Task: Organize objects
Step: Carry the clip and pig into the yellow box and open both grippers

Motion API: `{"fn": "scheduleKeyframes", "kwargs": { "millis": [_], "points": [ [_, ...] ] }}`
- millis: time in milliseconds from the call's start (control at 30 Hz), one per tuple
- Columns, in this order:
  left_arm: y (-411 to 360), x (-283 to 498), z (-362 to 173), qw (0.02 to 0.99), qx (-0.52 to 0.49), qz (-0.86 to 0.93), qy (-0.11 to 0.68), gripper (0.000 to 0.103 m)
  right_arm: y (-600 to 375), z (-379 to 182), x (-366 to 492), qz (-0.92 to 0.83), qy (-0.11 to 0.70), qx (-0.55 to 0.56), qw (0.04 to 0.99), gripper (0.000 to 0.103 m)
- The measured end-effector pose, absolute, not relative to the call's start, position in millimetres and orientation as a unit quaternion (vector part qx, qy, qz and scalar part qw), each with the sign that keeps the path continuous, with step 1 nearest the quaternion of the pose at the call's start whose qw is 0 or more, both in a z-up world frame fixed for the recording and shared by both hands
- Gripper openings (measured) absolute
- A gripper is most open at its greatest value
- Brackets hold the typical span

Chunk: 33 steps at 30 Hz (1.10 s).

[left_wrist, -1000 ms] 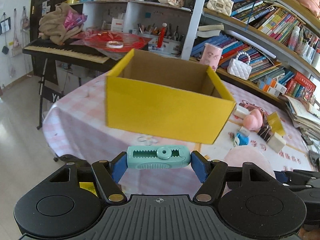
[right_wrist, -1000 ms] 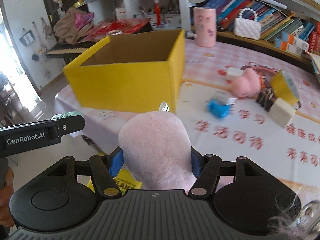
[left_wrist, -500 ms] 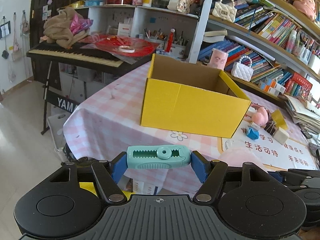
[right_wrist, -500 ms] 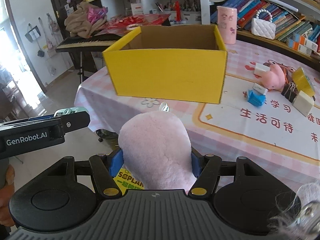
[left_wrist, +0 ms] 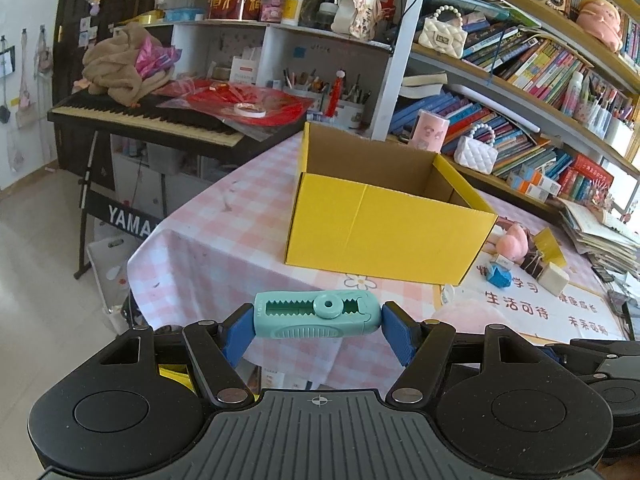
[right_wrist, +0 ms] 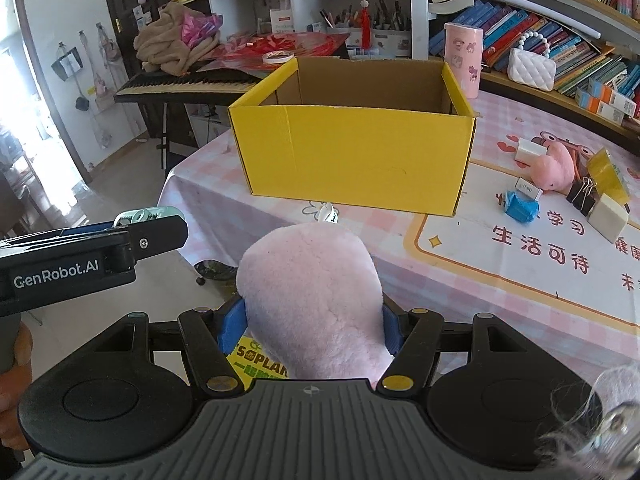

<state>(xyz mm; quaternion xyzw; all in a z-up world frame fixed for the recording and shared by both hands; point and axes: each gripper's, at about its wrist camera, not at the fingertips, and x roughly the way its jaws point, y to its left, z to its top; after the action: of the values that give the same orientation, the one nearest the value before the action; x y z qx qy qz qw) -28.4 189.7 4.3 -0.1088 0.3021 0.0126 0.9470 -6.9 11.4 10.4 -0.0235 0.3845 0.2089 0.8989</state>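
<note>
My left gripper [left_wrist: 317,322] is shut on a teal plastic correction-tape case [left_wrist: 316,314], held crosswise between its blue pads. My right gripper [right_wrist: 310,316] is shut on a pink plush toy [right_wrist: 310,292] with a white tag on top. An open yellow cardboard box [left_wrist: 384,220] stands on the pink checked tablecloth [left_wrist: 224,232], some way beyond both grippers; I see it too in the right wrist view as the yellow box [right_wrist: 356,152]. The left gripper [right_wrist: 132,228] shows at the left of the right wrist view, over the floor beside the table.
Small items lie right of the box: a pink plush [right_wrist: 556,168], a blue packet [right_wrist: 520,206], black binder clips [right_wrist: 582,196], white erasers [right_wrist: 610,216], a yellow pack [right_wrist: 608,172]. A keyboard piano [left_wrist: 144,120] stands left, bookshelves [left_wrist: 520,80] behind. A person's hand [right_wrist: 16,344] holds the left gripper.
Both grippers have drawn back from the yellow box, which now looks smaller and farther away. Each still holds its object the same way.
</note>
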Motion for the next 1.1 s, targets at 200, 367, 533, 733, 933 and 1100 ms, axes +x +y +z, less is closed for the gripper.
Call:
{"fn": "scheduleKeyframes", "kwargs": {
  "millis": [200,367,533,733,933,1100],
  "points": [
    [187,-25,8,0.951,-0.098,0.003,0.293,0.068,12,14,-3,0.202,0.381,-0.025,0.902,0.063],
    [181,-15,16,0.958,-0.081,-0.008,0.275,0.068,8,18,5,0.191,0.374,-0.02,0.907,0.063],
    [176,7,34,0.966,-0.07,-0.021,0.247,0.068,1,37,28,0.179,0.333,-0.016,0.926,0.063],
    [173,51,58,0.975,-0.076,-0.022,0.209,0.068,-1,69,80,0.163,0.253,-0.021,0.954,0.063],
    [159,103,59,0.978,-0.037,-0.008,0.206,0.068,-10,78,147,0.152,0.24,0.01,0.959,0.063],
    [153,138,40,0.972,-0.027,0.013,0.235,0.068,-10,59,191,0.157,0.253,0.02,0.954,0.063]
  ]
}}
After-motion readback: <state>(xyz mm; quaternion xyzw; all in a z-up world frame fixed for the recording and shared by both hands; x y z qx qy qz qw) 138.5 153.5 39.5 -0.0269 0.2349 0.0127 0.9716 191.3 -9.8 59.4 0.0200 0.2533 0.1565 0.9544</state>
